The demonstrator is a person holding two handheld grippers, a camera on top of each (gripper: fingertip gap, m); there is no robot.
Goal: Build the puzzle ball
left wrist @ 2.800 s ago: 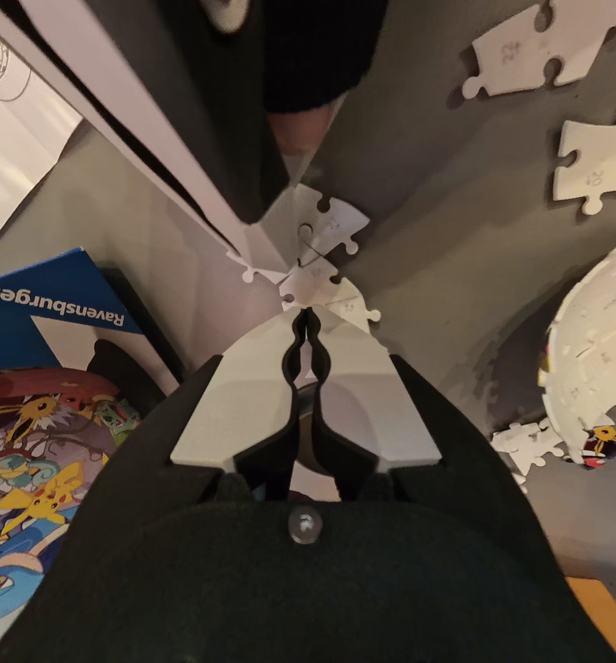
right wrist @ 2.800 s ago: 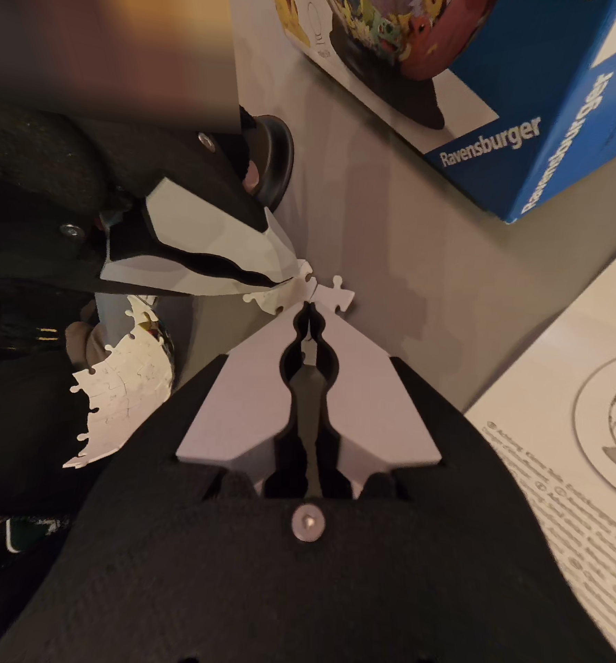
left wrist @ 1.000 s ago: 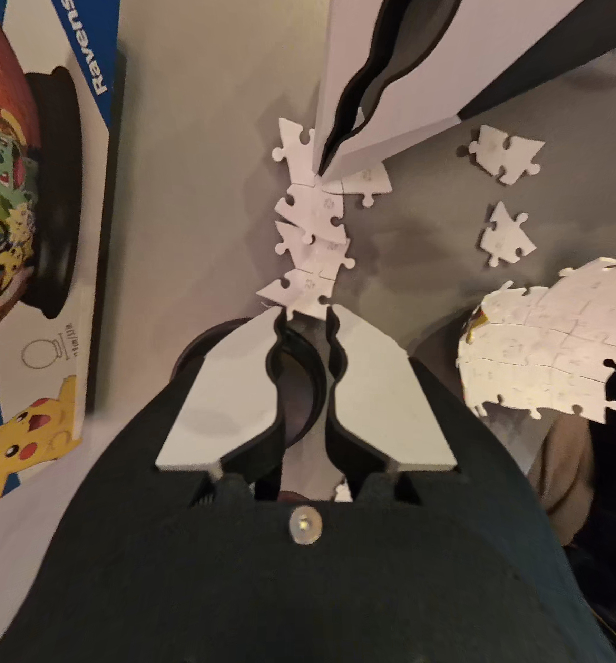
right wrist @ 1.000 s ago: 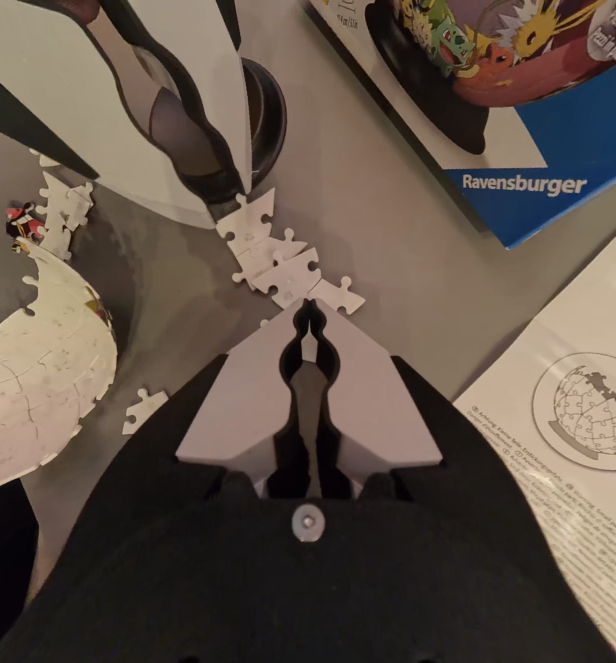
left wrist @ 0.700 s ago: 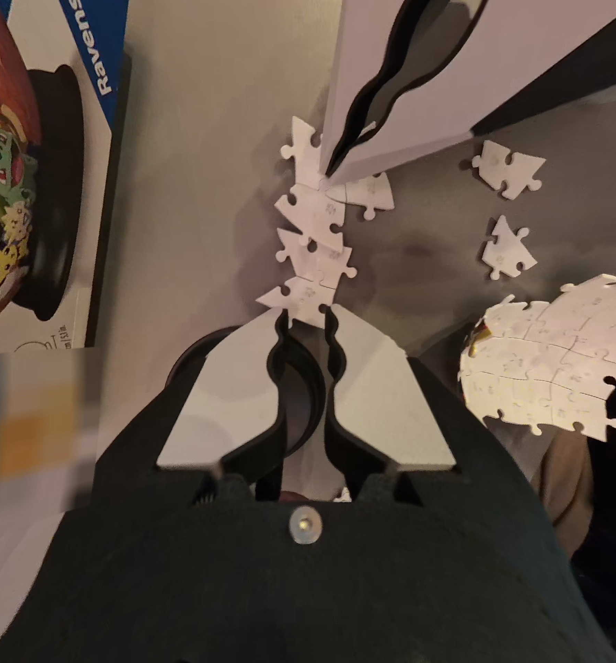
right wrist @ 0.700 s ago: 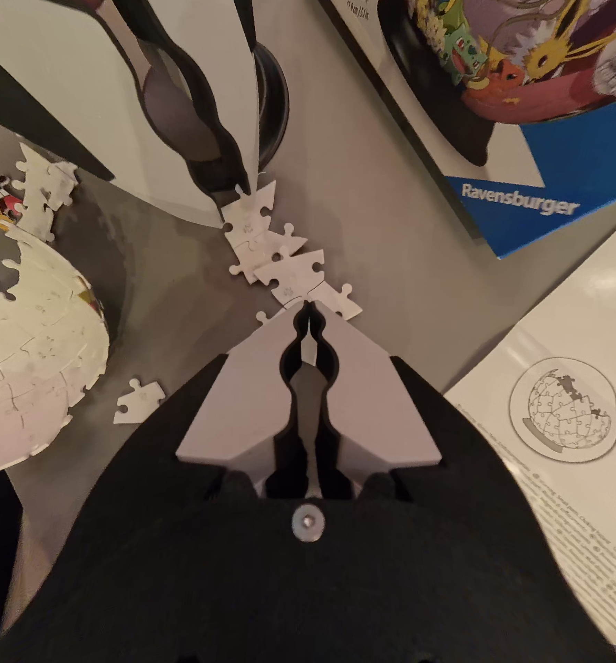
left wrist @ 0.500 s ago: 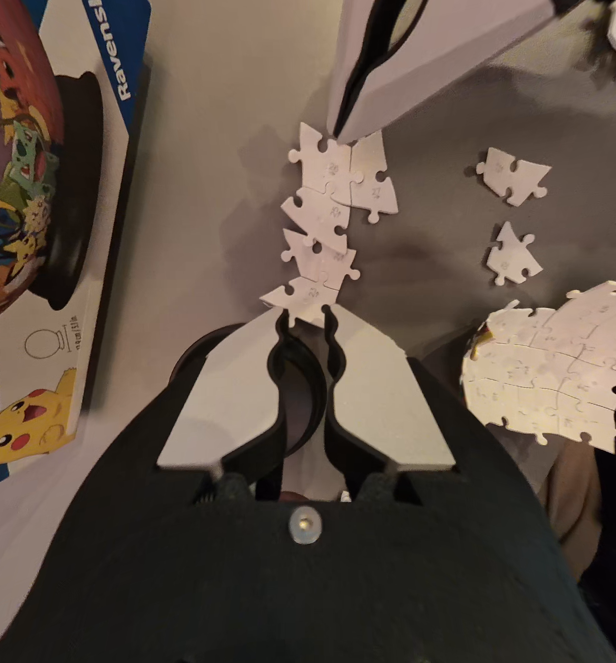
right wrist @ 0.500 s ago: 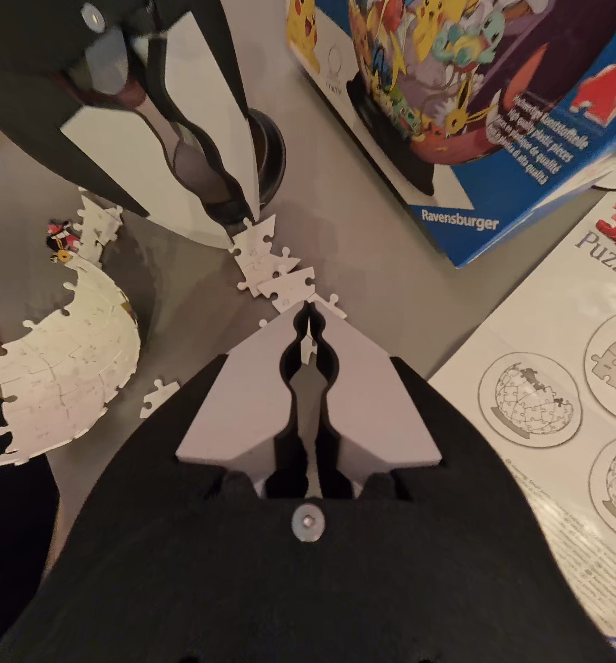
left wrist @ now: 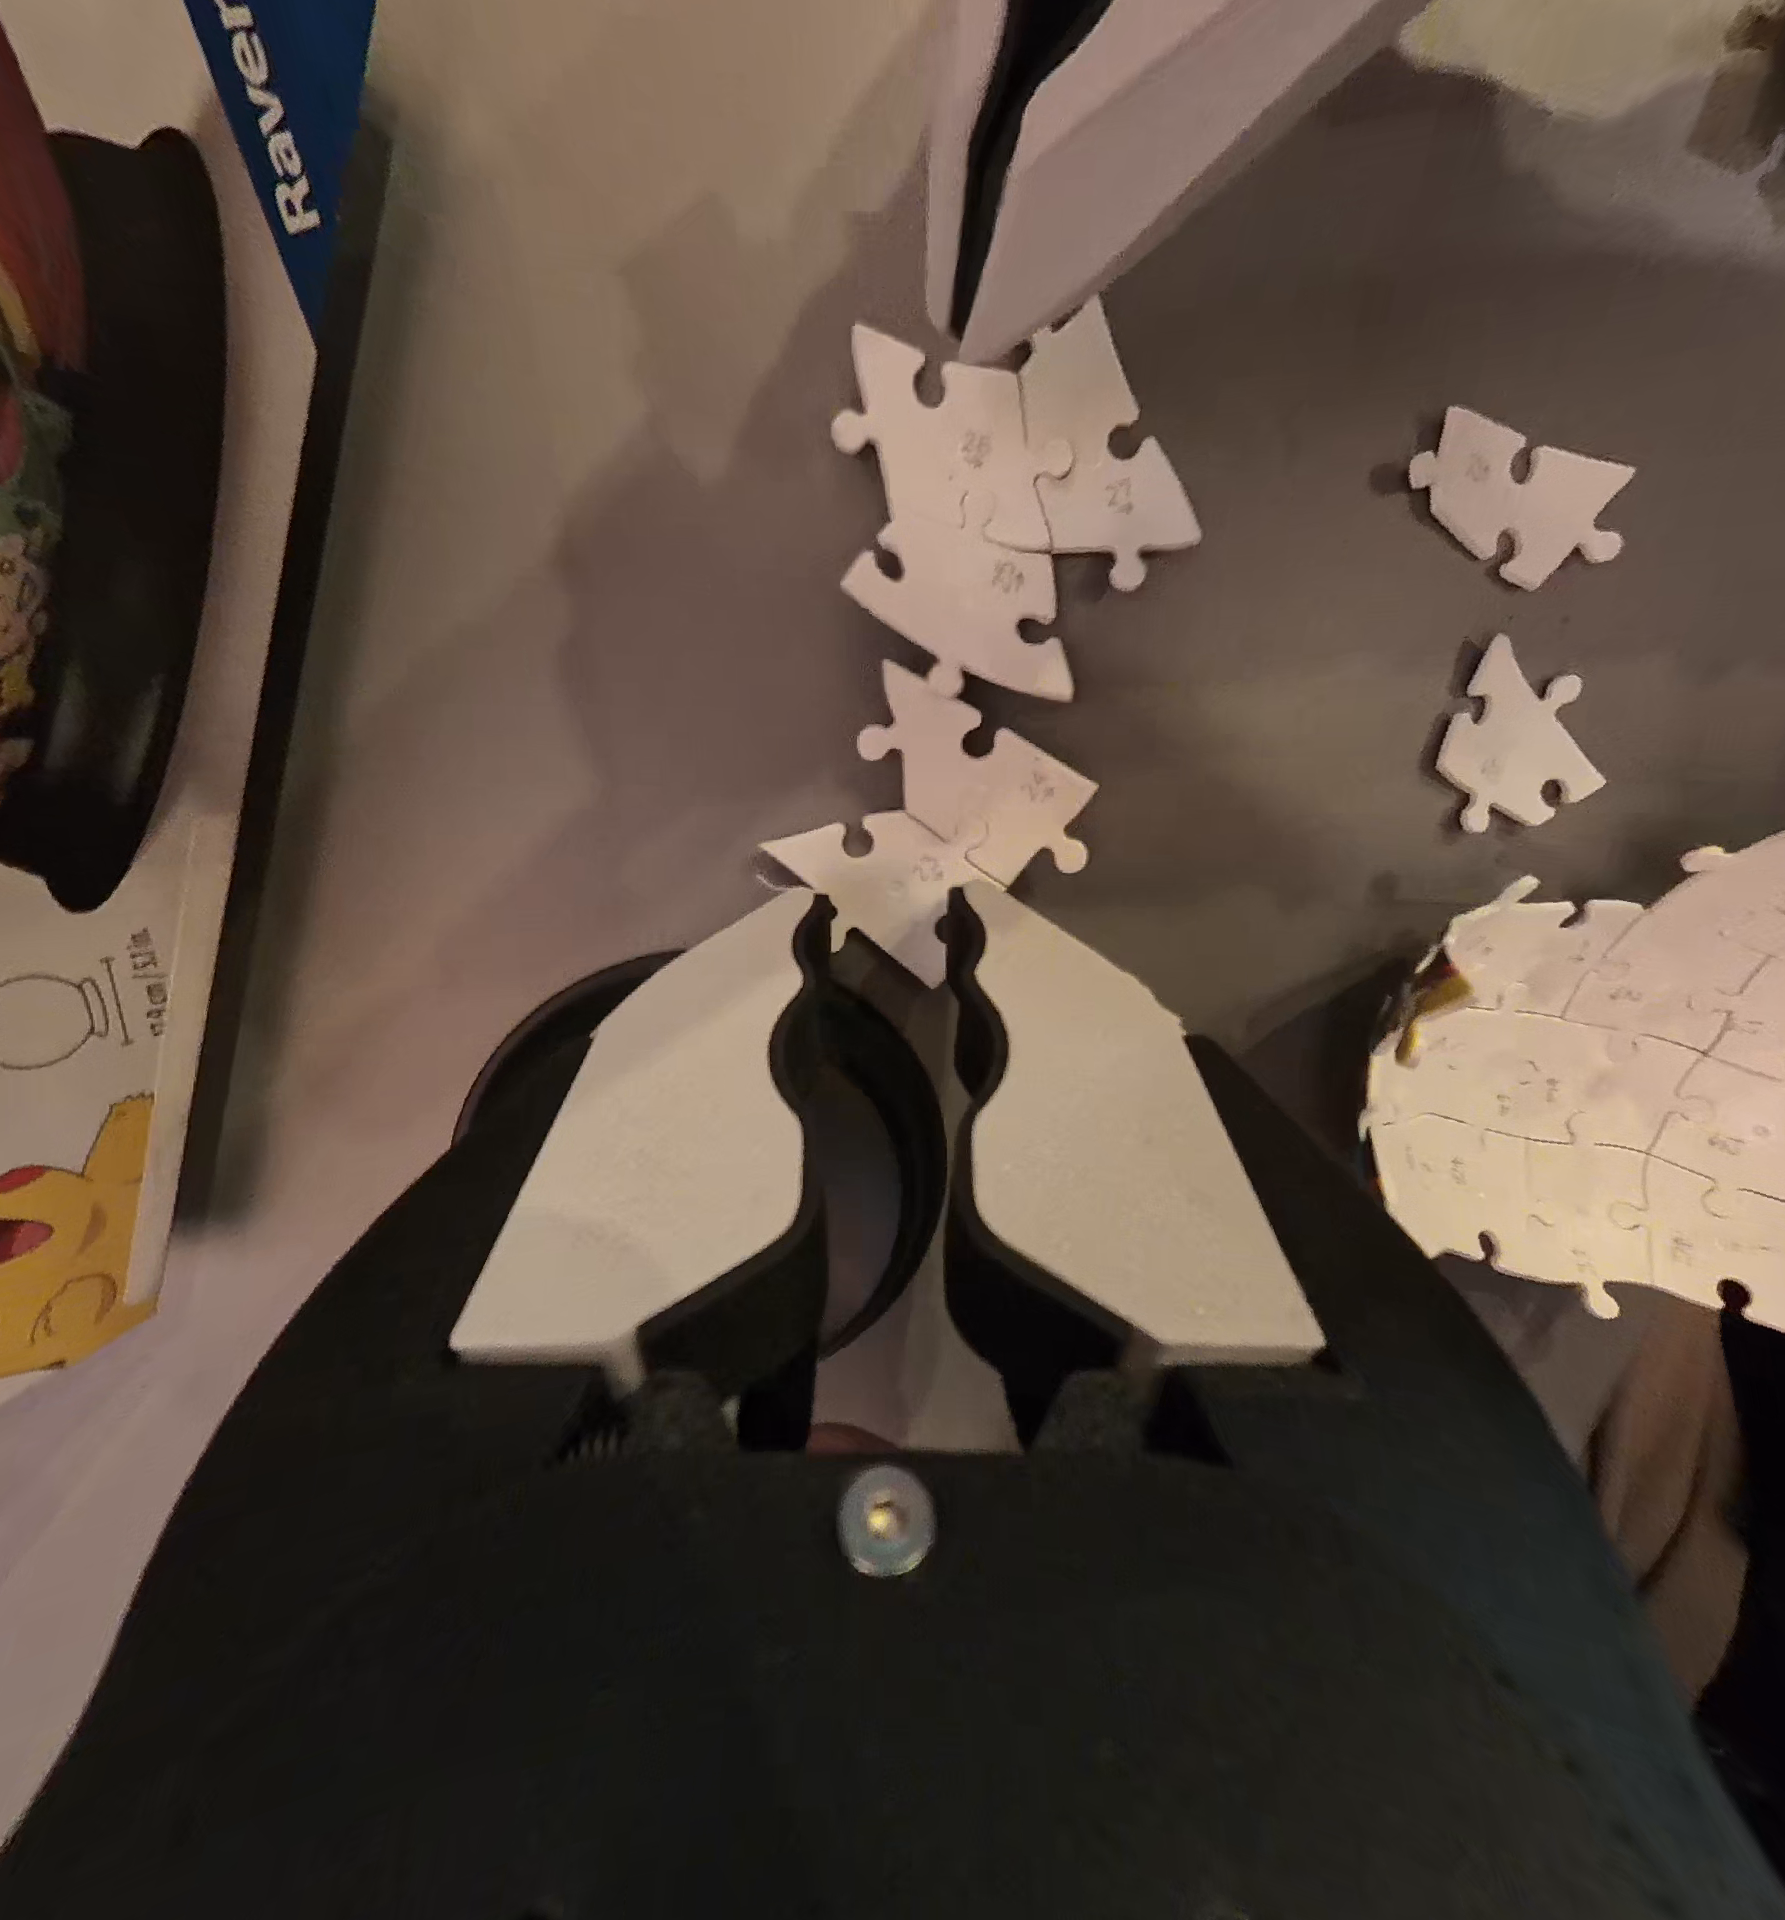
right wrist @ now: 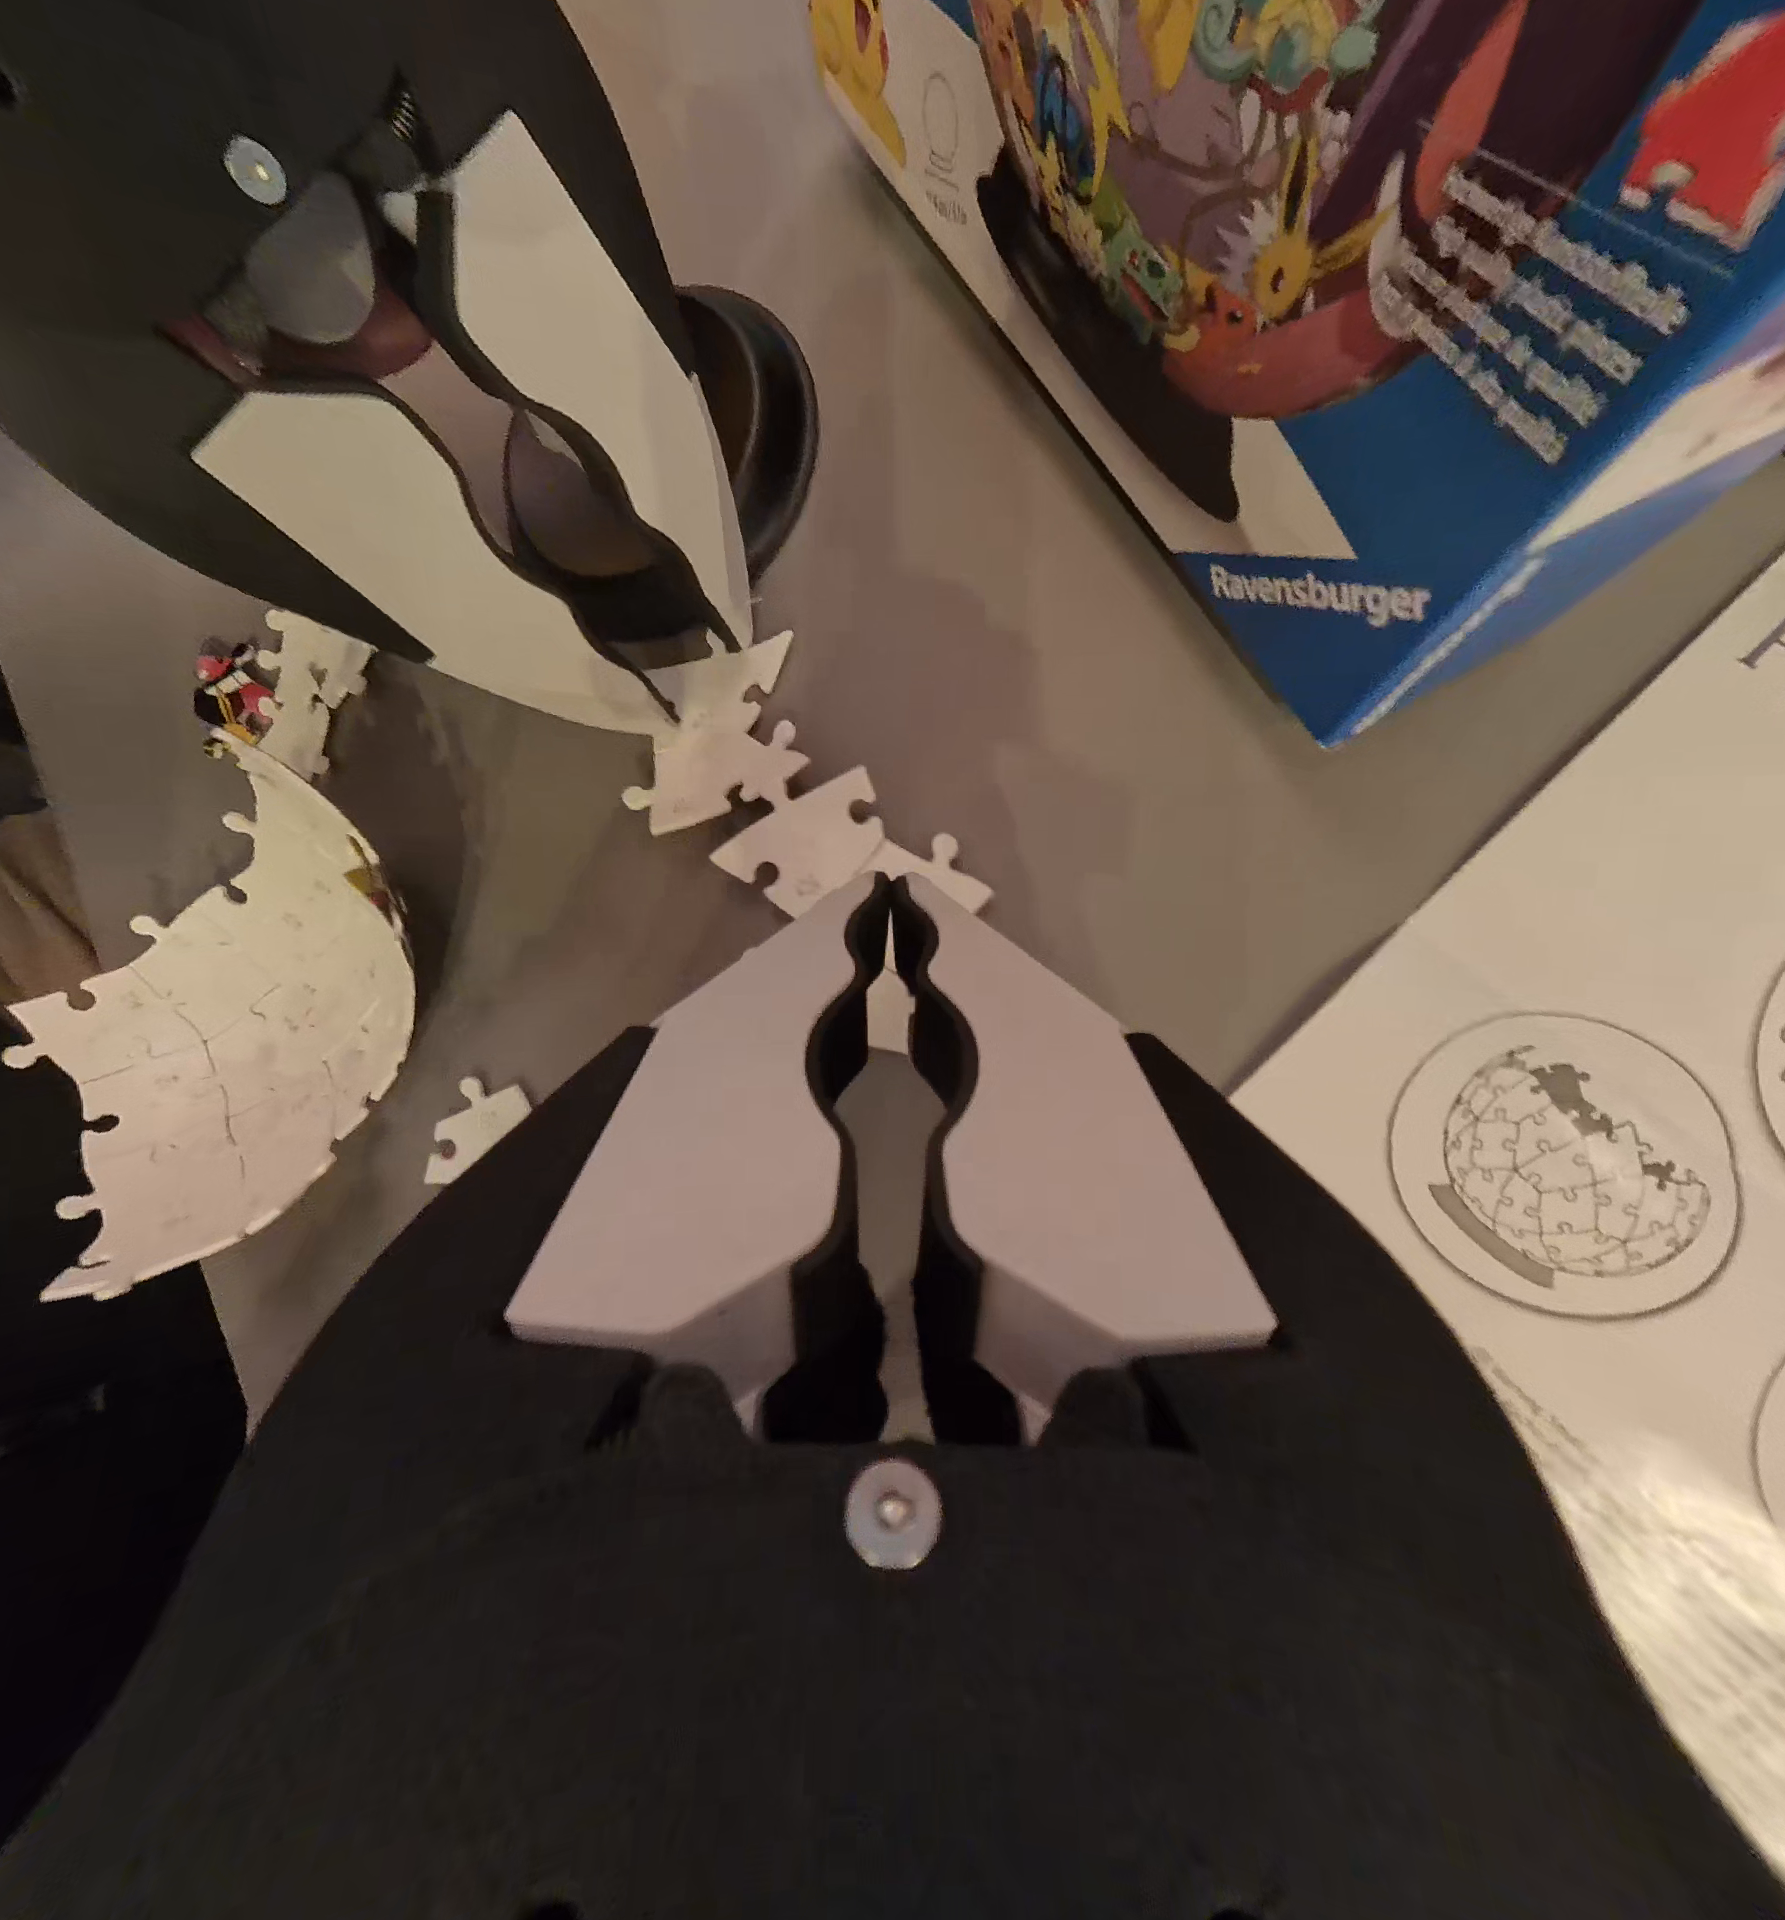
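Note:
A strip of several joined white puzzle pieces point(left wrist: 955, 613) hangs between my two grippers above the grey table. My left gripper point(left wrist: 884, 914) is shut on the strip's near end piece point(left wrist: 893, 883). My right gripper point(right wrist: 888, 896) is shut on the other end; in the left wrist view it point(left wrist: 981, 338) comes in from the top. The right wrist view shows the strip point(right wrist: 805, 842) running to the left gripper point(right wrist: 706, 681). A partly built white ball shell point(left wrist: 1636, 1101) lies at the right, also in the right wrist view point(right wrist: 233, 1049).
Two loose pieces point(left wrist: 1522, 509) point(left wrist: 1516, 753) lie right of the strip, one more point(right wrist: 472, 1127) by the shell. A black round stand point(right wrist: 774, 416) sits under the left gripper. The puzzle box point(right wrist: 1387, 343) and an instruction sheet point(right wrist: 1594, 1039) lie to the right. Across from one pair of fingers to the other is roughly 8 cm. Between my left fingertips and the partly built white ball shell point(left wrist: 1636, 1101) there is roughly 15 cm. The right camera catches it too, in the right wrist view point(right wrist: 240, 1059).
Both grippers keep their hold. The strip has been drawn out longer and straighter between them. The right wrist view has pulled back and swung, showing more of the box and sheet.

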